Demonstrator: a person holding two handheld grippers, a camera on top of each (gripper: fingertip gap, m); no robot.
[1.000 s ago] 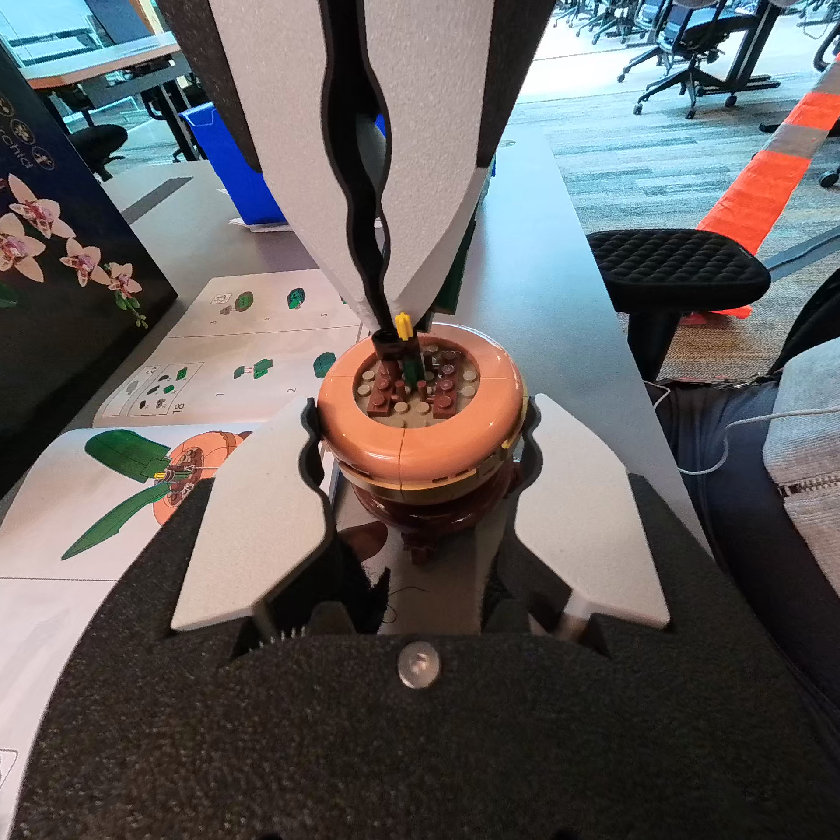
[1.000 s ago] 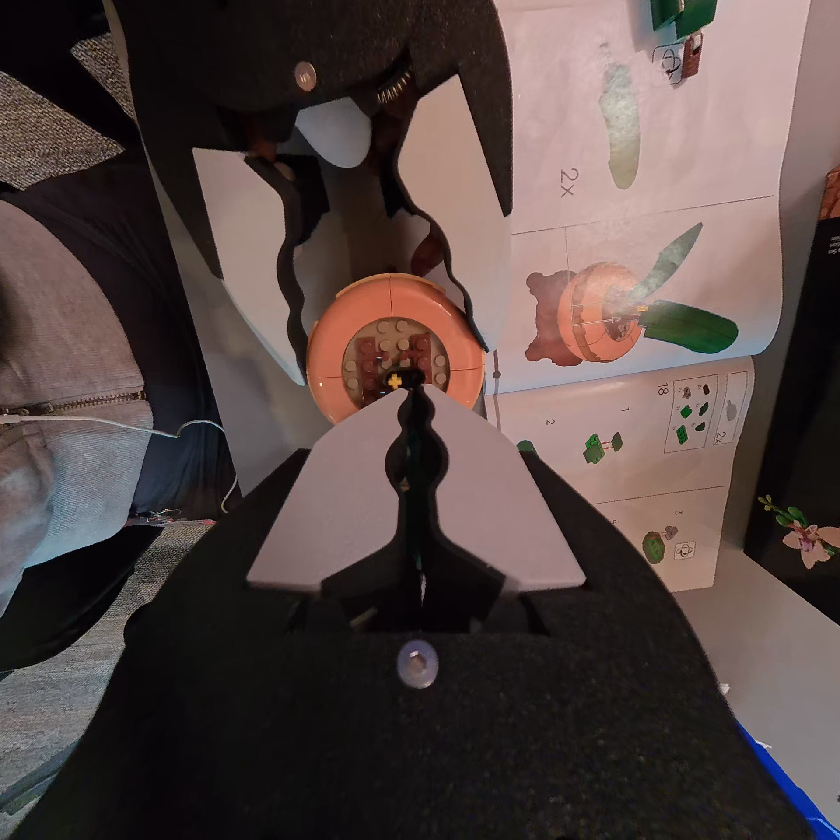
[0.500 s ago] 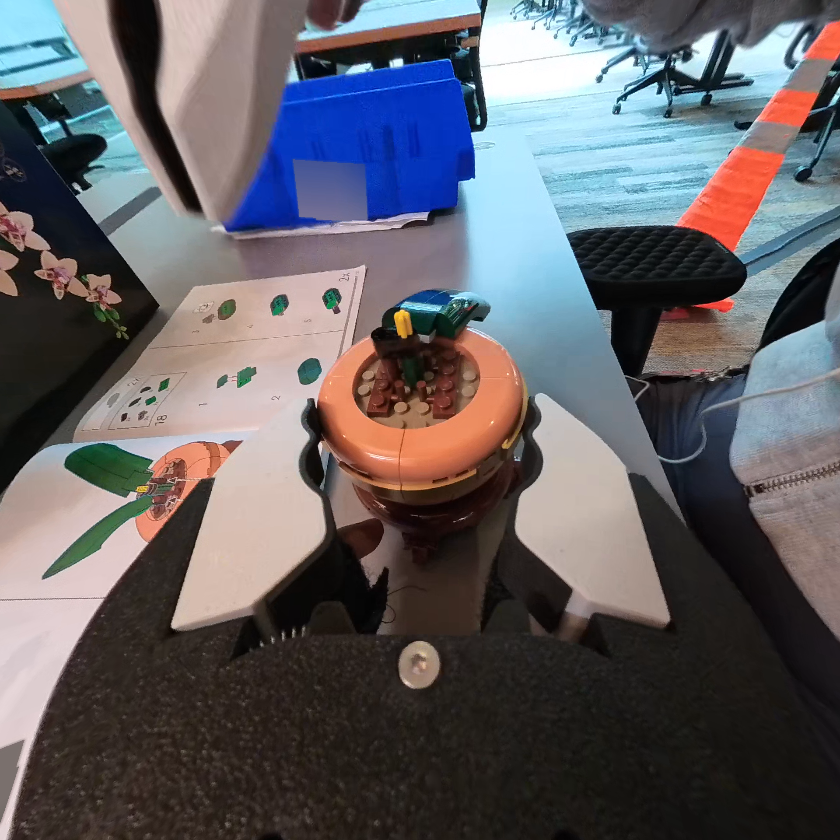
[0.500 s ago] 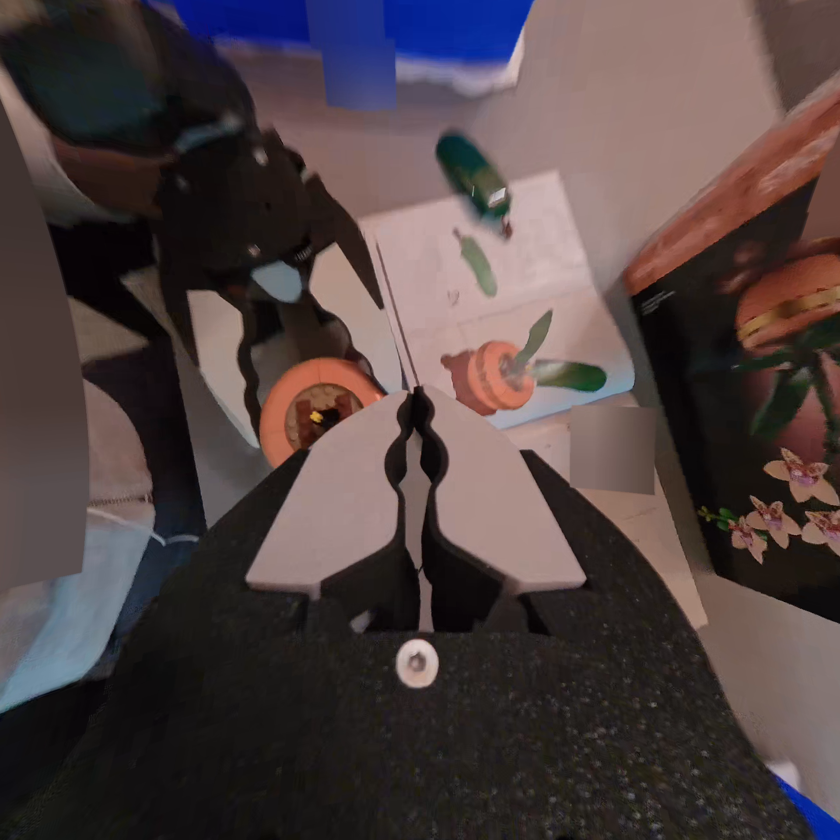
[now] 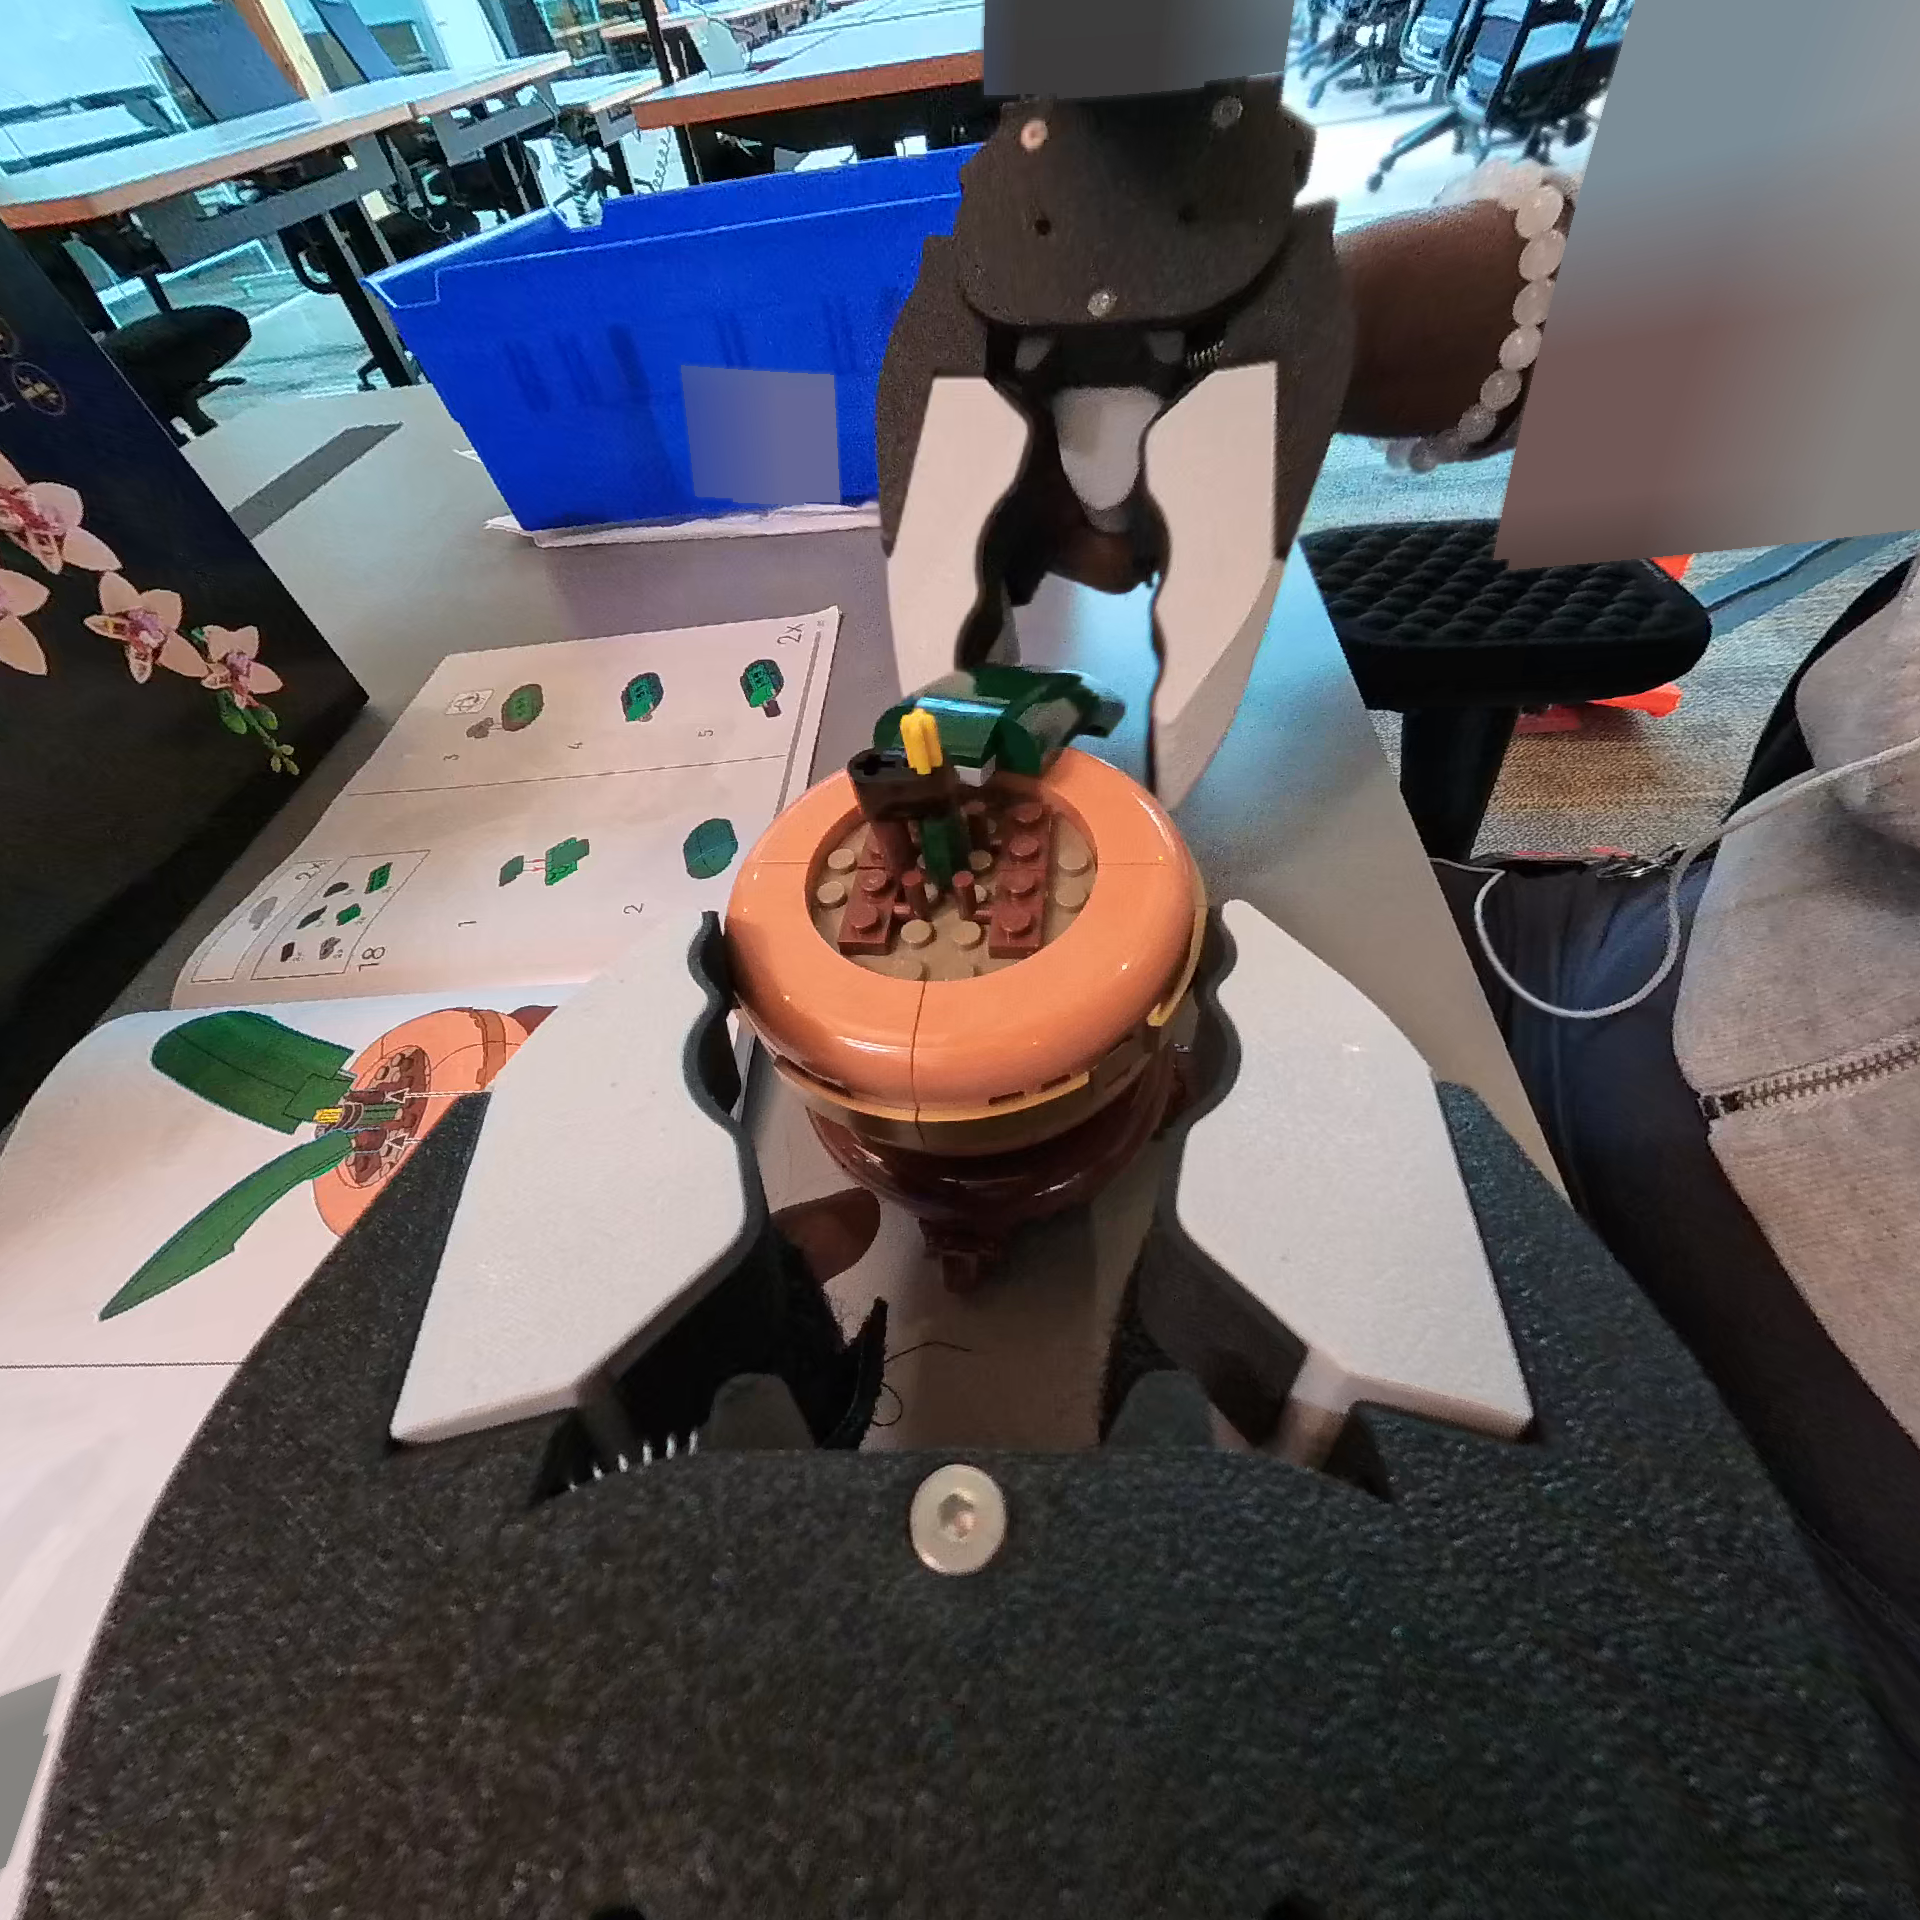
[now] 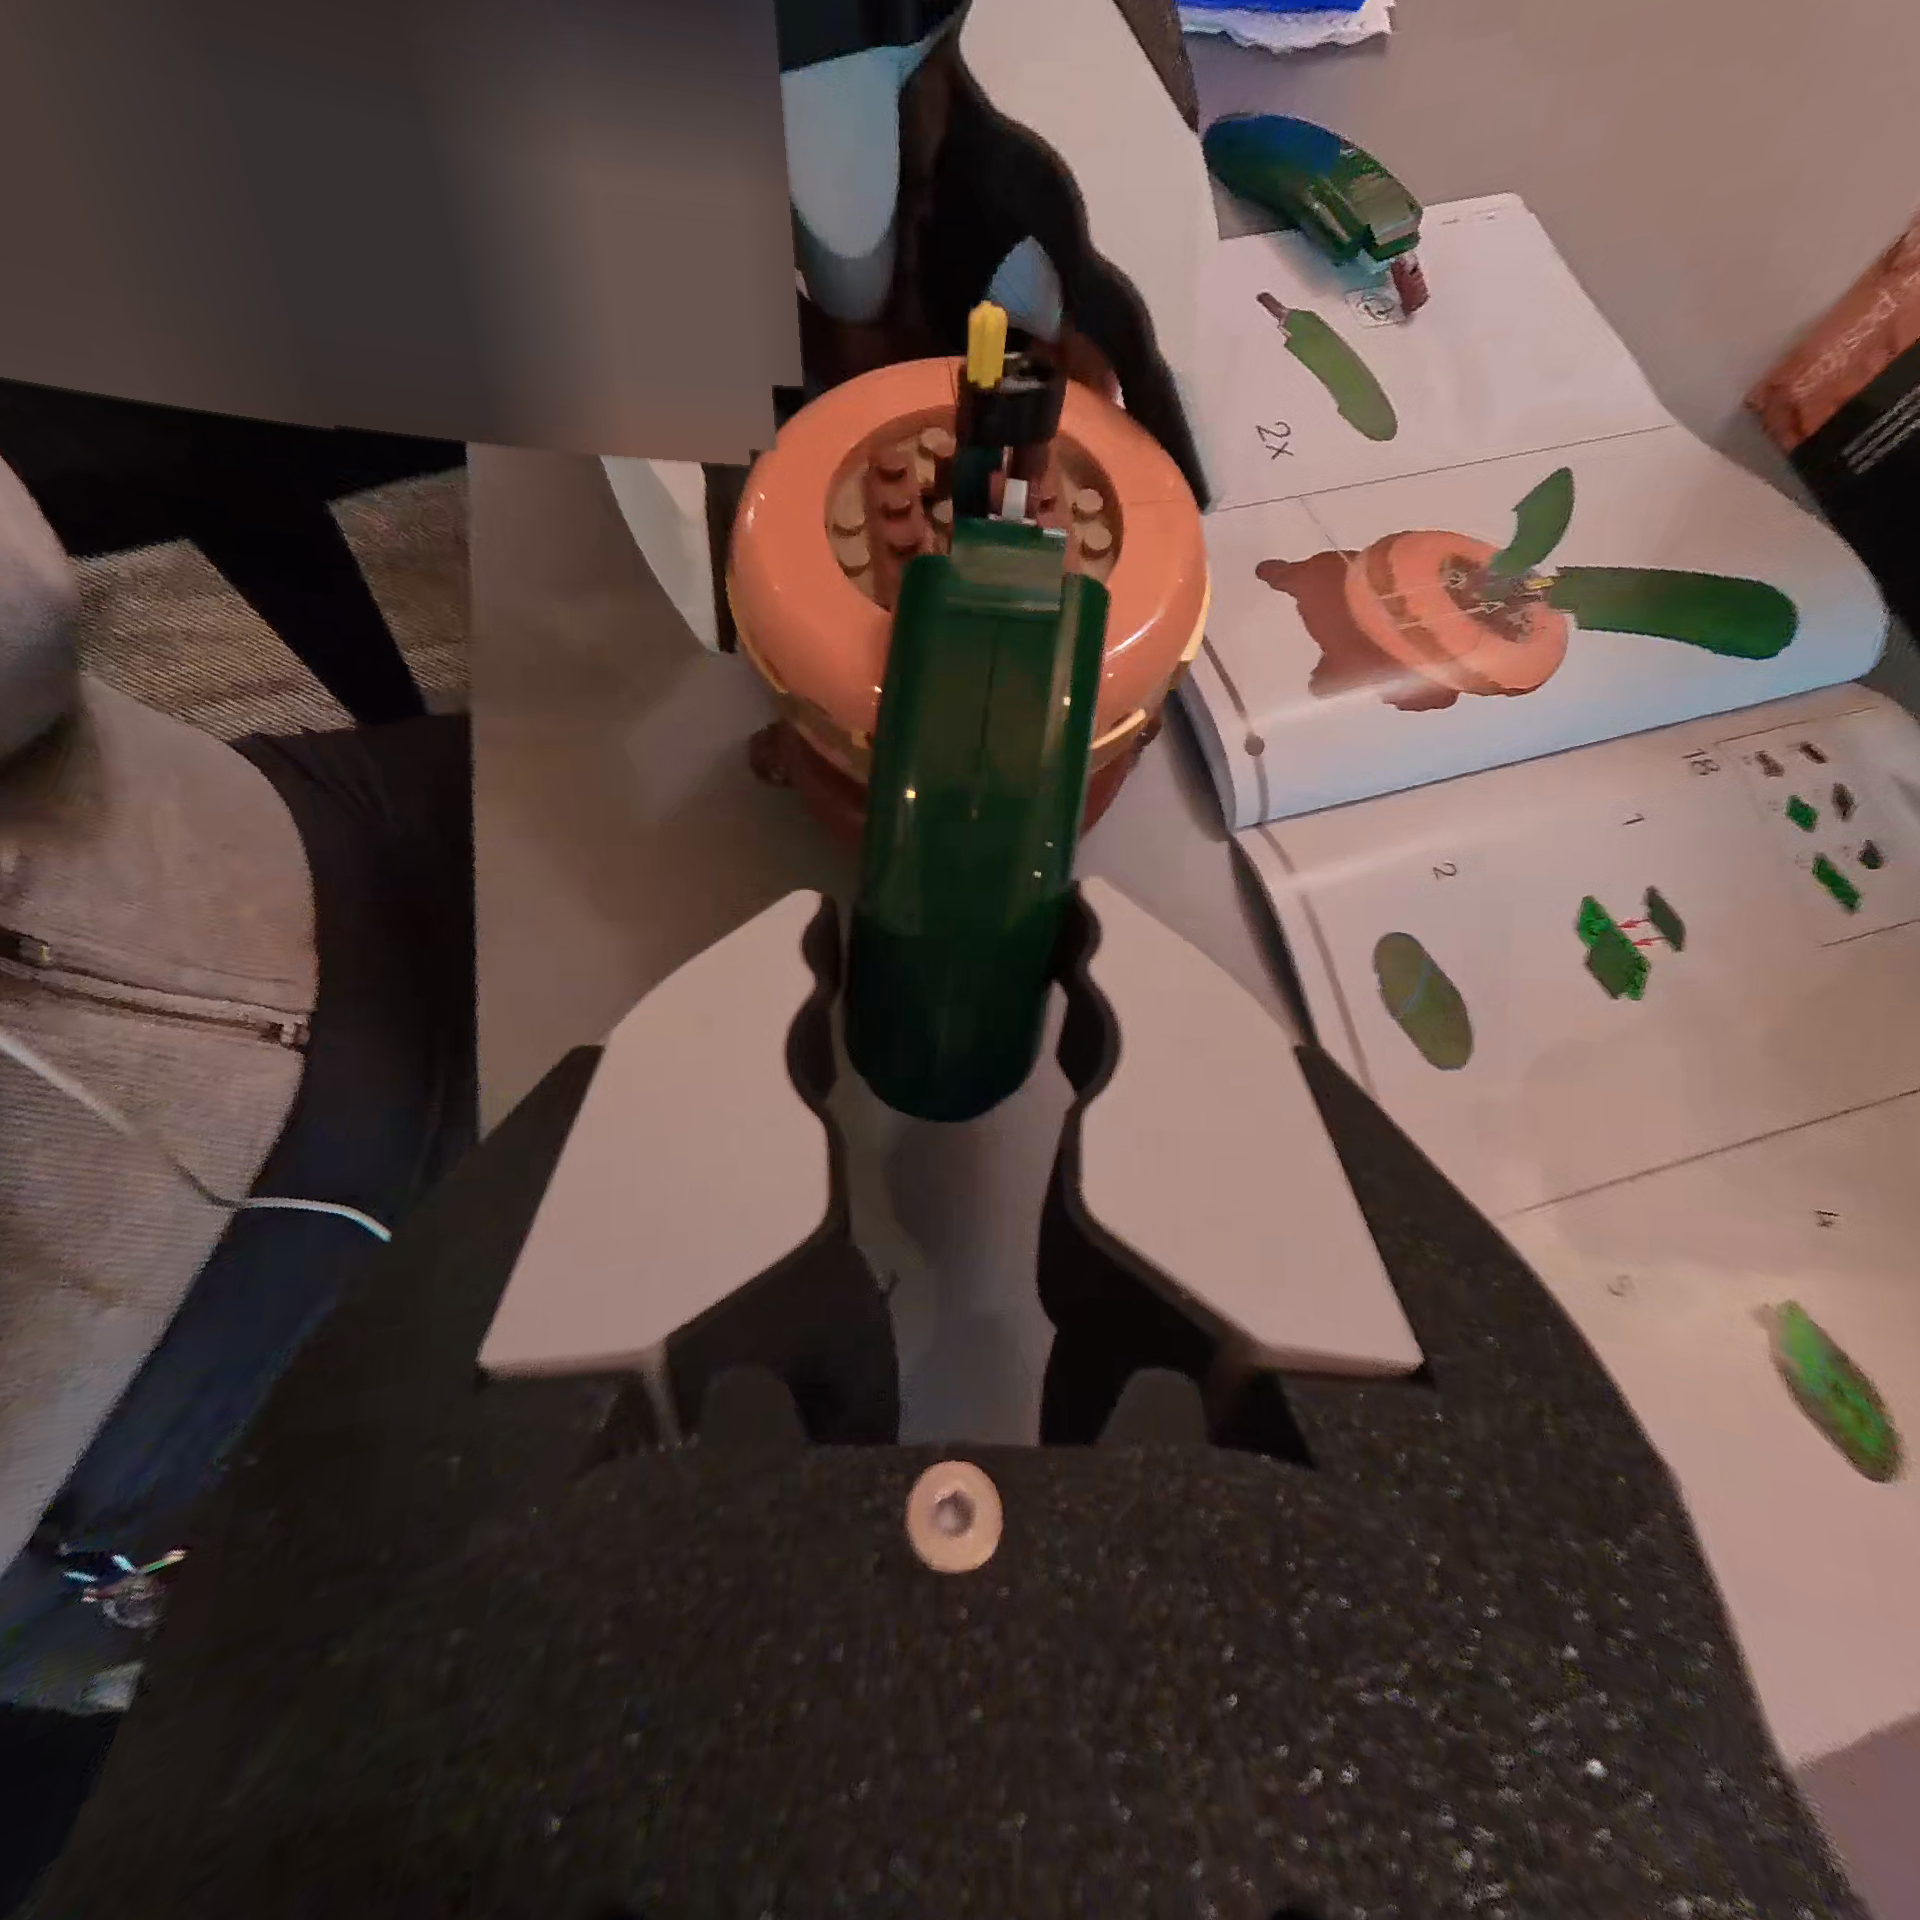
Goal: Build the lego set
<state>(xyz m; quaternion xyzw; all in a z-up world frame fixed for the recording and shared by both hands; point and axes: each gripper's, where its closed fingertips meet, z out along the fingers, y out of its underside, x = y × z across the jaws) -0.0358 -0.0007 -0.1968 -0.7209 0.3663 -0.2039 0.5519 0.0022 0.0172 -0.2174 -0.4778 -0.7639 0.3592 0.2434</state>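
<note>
Grey worktop [image 5: 665, 582], instruction booklet [image 5: 582, 810] at nine o'clock. Left tongs [image 5: 961, 997] clamp round tan-rimmed brick flowerpot [image 5: 961, 997]. Right tongs [image 6: 951, 940] released astride long dark-green leaf piece [image 6: 971, 810]; judgement: close on it gently, press rootward at twelve o'clock, pot braced.

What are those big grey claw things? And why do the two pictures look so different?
The claws are grabbing tools, called grippers. A person holds one in each hand, and each has a camera that looks along its two fingers. So each picture shows one gripper's own view, and the two face each other across the same toy.

The left gripper squeezes a peach and brown Lego flower pot that stands on a grey table.

The right gripper has its fingers either side of a dark green Lego leaf that sticks out of the pot. I cannot tell if it is squeezing.

An open instruction booklet lies beside the pot with a second green leaf on it. There is also a blue bin and the set's dark box.
</note>
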